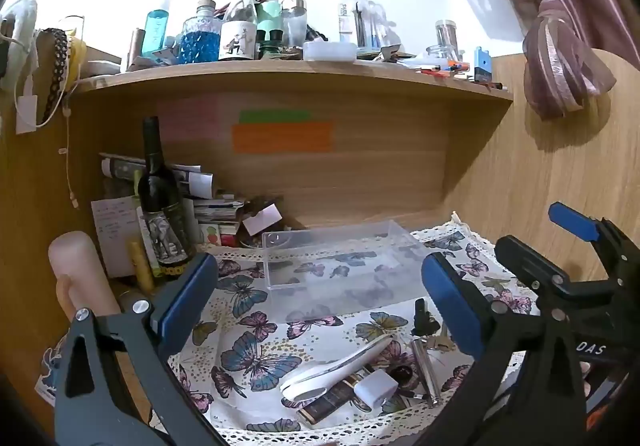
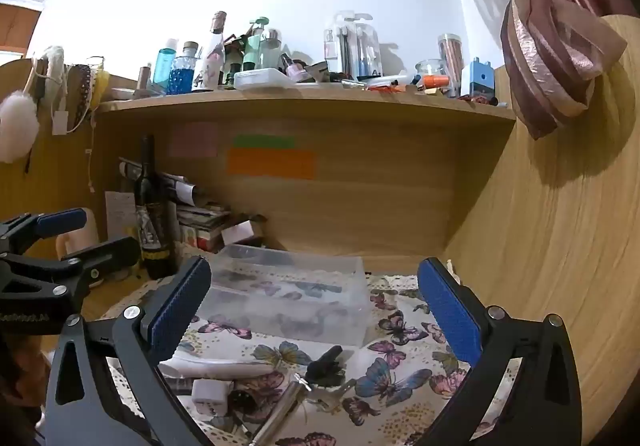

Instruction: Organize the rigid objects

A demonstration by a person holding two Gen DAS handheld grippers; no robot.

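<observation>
A clear plastic box (image 1: 340, 266) stands empty on the butterfly cloth (image 1: 248, 358); it also shows in the right wrist view (image 2: 288, 298). In front of it lie small items: a white curved device (image 1: 336, 370), a white charger cube (image 1: 374, 388), a silver cylinder (image 1: 426, 370), a black key fob with keys (image 1: 424, 320), and a dark flat bar (image 1: 332, 402). The right wrist view shows the cube (image 2: 210, 396), cylinder (image 2: 280, 412) and fob (image 2: 326, 366). My left gripper (image 1: 320, 310) is open above them. My right gripper (image 2: 316, 314) is open and empty.
A dark wine bottle (image 1: 160, 202) and stacked books and papers (image 1: 208, 206) stand at the back left. A pale pink cylinder (image 1: 80, 278) stands at the left. The upper shelf (image 1: 288, 74) is crowded with bottles. A tied curtain (image 1: 560, 58) hangs at the right.
</observation>
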